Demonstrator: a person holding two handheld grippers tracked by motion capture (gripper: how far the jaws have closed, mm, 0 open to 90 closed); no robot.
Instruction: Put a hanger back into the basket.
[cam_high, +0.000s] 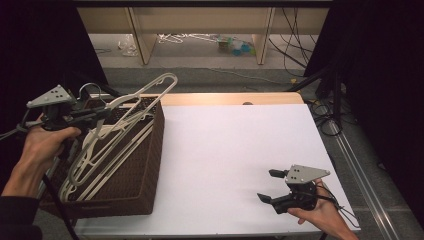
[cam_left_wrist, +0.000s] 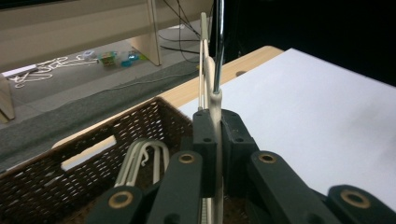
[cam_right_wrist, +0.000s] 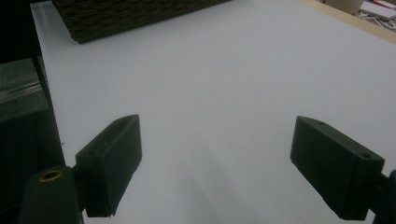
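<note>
now smooth cream plastic hanger (cam_left_wrist: 213, 88), woven brown basket (cam_high: 150, 165)

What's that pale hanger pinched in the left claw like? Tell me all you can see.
The hanger looks like cream plastic with a shiny metal hook. The left claw is shut on its neck, just below the hook. It slants up out of the brown wicker basket, its lower end among other pale hangers there.
</note>
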